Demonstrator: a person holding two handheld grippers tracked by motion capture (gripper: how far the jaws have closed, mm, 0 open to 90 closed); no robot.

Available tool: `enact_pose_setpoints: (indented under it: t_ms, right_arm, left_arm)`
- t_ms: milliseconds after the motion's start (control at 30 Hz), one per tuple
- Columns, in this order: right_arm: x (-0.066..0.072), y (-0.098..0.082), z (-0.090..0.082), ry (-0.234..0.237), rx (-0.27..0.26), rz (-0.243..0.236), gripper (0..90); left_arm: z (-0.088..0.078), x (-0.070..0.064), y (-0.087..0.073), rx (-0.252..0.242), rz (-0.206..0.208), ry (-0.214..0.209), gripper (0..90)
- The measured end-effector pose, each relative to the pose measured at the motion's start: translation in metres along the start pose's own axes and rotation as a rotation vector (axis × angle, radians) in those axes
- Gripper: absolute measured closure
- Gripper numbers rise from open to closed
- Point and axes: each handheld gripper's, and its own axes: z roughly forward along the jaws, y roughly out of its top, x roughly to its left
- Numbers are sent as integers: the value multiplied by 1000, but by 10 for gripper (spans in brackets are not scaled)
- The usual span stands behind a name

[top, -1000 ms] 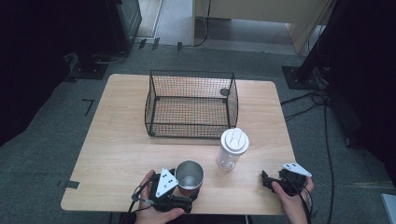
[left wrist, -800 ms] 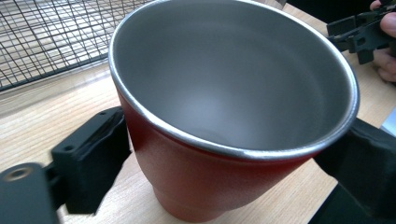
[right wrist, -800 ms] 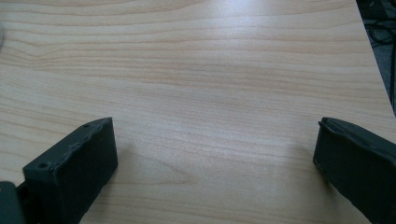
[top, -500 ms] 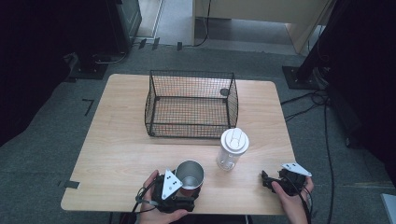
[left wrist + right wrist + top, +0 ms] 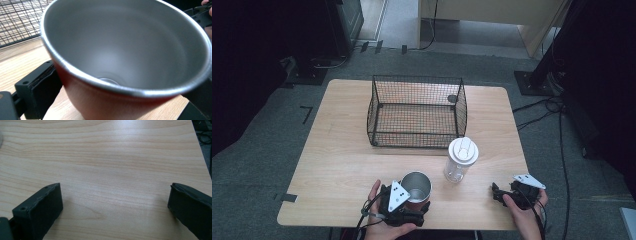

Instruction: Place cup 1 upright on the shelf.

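Surface (image 5: 337,165): we see pale wood carrying everything, with bare grain under our right tongs.
Wire basket (image 5: 417,111): black mesh, open-topped, at the far middle, well apart from both hands.
Bottle (image 5: 460,159): clear with a white lid, upright, between our hands.
Cup (image 5: 416,186): steel inside, red outside, upright near the front edge; we judge it light, stiff and smooth, so likely slippery; take hold low on the wall, not at the thin rim.
Left tongs (image 5: 408,207): clenched around the cup's lower wall.
Right tongs (image 5: 498,194): spread wide, grasping nothing.
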Motion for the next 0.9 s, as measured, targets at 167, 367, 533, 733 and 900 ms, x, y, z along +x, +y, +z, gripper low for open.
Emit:
enact_pose_setpoints:
  t_ms: [167,367,533,733,900]
  right_arm:
    - [0,0,0,0,0,0,0]
    - [0,0,0,0,0,0,0]
    - [0,0,0,0,0,1,0]
    - [0,0,0,0,0,1,0]
    - [0,0,0,0,0,1,0]
  left_arm:
    - [5,2,2,-2,12,13,34]
    - [5,0,1,-20,59,36,70]
    - [3,2,1,-28,65,46,79]
    - [2,4,4,-48,56,43,80]
    - [-1,12,13,-66,51,50,80]
